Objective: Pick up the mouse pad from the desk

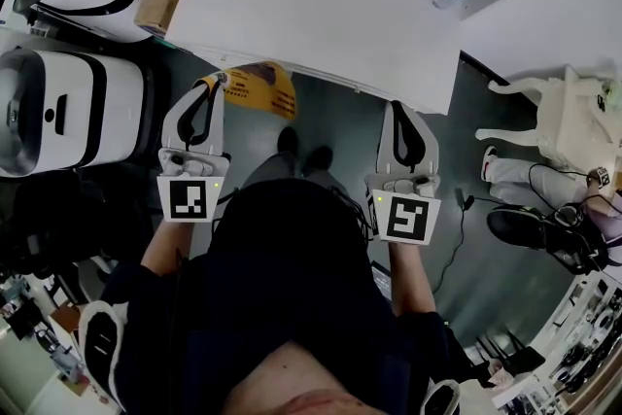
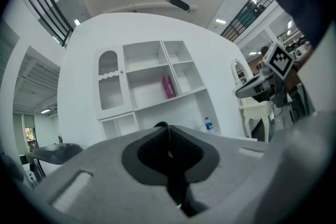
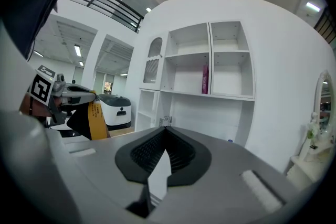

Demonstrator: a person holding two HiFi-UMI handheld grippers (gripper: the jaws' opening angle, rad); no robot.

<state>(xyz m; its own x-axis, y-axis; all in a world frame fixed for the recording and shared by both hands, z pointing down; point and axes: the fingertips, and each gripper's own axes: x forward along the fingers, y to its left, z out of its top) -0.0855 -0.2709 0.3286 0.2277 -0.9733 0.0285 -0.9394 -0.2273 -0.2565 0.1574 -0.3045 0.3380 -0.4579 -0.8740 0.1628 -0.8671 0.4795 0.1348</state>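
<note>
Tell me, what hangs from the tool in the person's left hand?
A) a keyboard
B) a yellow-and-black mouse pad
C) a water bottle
B: the mouse pad hangs pinched in the closed left tool, below the edge of the white desk.

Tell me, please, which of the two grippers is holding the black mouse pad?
The left gripper: its jaws are shut on the thin black mouse pad, while the right gripper holds nothing.

Ceiling lights (image 3: 79, 50) are shining evenly from above, so the white desk (image 1: 321, 24) is glaring almost blank while the floor (image 1: 389, 121) is looking dim. Both gripper views are bowing straight lines and darkening into black corners, with the nearest parts going soft.
</note>
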